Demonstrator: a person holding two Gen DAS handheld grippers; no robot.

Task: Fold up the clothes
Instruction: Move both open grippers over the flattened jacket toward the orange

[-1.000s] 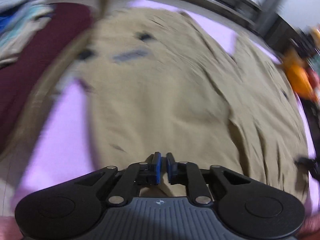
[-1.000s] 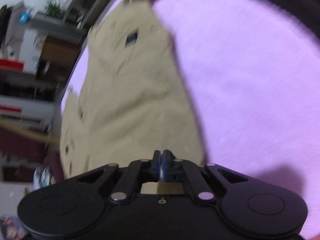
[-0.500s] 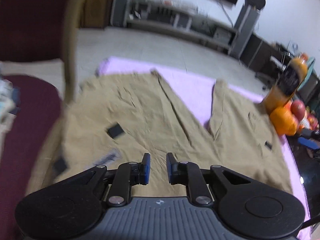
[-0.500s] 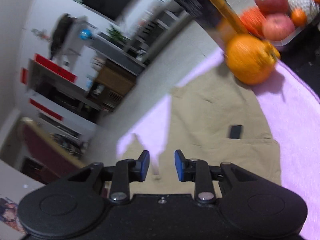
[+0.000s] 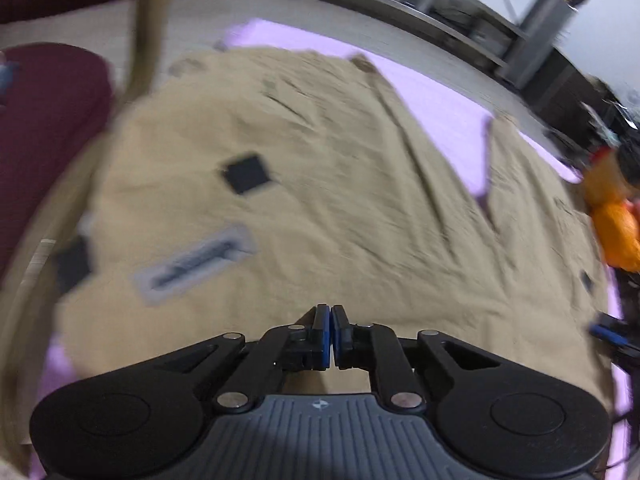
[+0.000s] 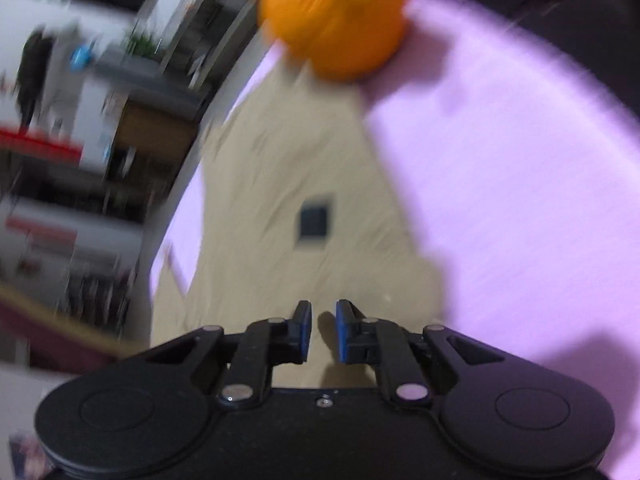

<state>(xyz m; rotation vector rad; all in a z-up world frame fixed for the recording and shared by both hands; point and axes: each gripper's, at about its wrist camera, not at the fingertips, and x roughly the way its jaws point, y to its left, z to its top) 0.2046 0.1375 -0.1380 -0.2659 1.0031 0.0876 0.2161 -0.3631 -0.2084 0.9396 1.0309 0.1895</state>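
- We see a purple cloth [image 5: 440, 96] spread as the work surface; it lies beyond and beside both grippers and shows widest to the right of the right gripper [image 6: 520, 184].
- On it the tan trousers [image 5: 328, 184] lie flat and wrinkled, straight ahead of and beneath the left gripper, the 2 legs parting toward the far right with a purple wedge between them. In the right wrist view one leg [image 6: 288, 168] runs ahead from beneath the right gripper.
- A dark red cushion [image 5: 48, 128] sits to the far left of the left gripper.
- An orange round thing [image 6: 336, 20], blurred, rests ahead of the right gripper at the leg's far end.
- Our left gripper [image 5: 331, 332] is closed, blue pads nearly meeting, with no cloth between them.
- Our right gripper [image 6: 323, 330] stands slightly apart after closing in, nothing gripped.
- A black square patch [image 5: 245, 174] sits ahead-left of the left gripper, a grey label [image 5: 196, 264] nearer; a similar patch [image 6: 314, 222] lies ahead of the right.
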